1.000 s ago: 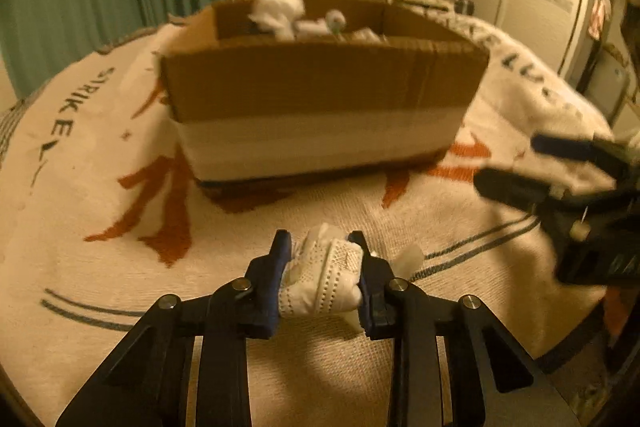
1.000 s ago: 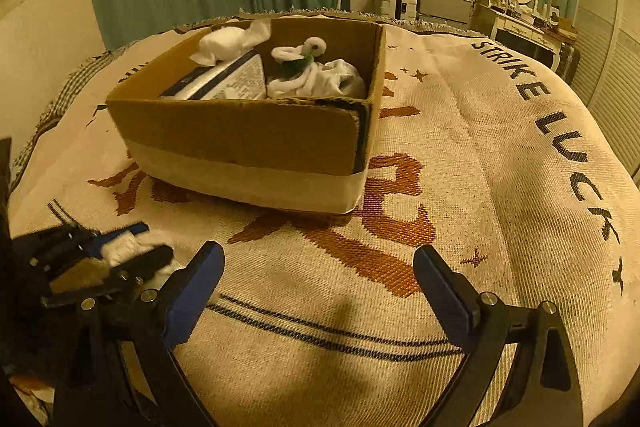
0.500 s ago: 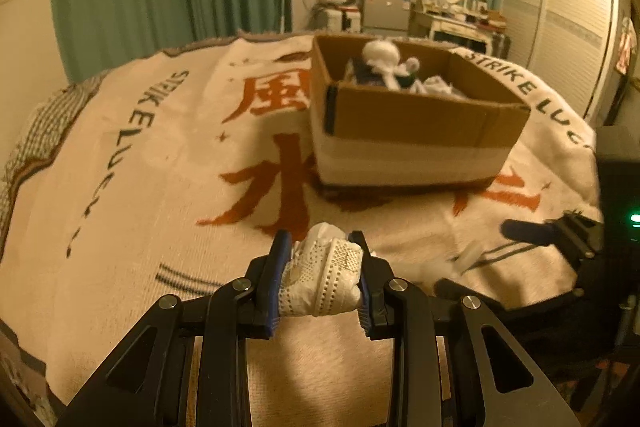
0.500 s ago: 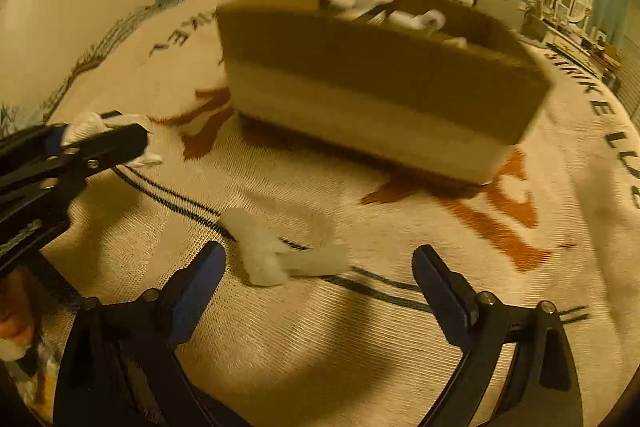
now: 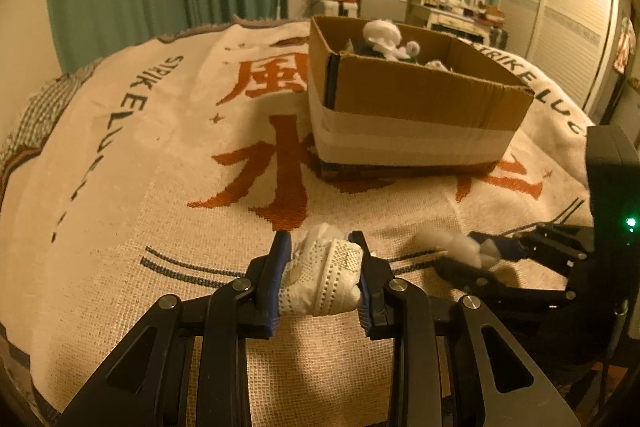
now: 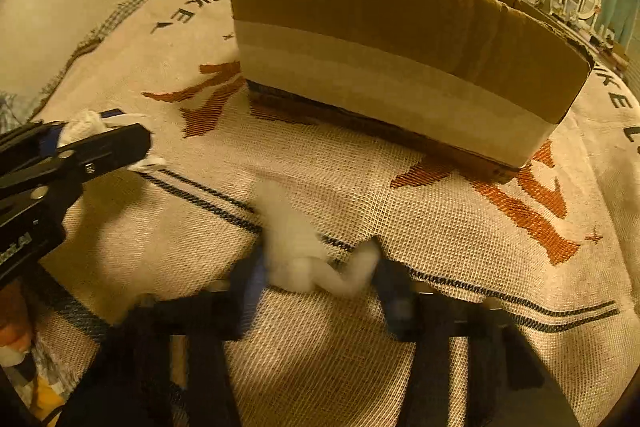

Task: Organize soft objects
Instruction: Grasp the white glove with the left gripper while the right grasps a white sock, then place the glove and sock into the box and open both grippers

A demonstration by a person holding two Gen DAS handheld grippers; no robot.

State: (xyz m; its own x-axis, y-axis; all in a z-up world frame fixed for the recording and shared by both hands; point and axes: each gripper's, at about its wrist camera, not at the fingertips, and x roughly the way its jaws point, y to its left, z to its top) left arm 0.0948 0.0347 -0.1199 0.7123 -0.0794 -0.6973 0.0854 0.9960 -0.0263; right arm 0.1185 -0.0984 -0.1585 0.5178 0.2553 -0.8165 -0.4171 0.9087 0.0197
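Note:
My left gripper (image 5: 320, 251) is shut on a crumpled white perforated glove (image 5: 324, 281), held just above the blanket; it also shows at the left of the right wrist view (image 6: 100, 135). My right gripper (image 6: 316, 267) is blurred, its fingers closing around a white fluffy cotton wad (image 6: 304, 251) that lies on the blanket; that wad also shows in the left wrist view (image 5: 452, 245). A cardboard box (image 5: 416, 107) with a white tape band stands beyond, holding several white soft items (image 5: 382, 35).
A cream woven blanket (image 5: 160, 167) with orange characters and black lettering covers the bed. Green curtains, a TV, a dresser with a mirror and wardrobes line the back of the room.
The right gripper moved down onto the white wad and its fingers narrowed around it. The left gripper keeps holding the glove and has hardly moved in the last half second.

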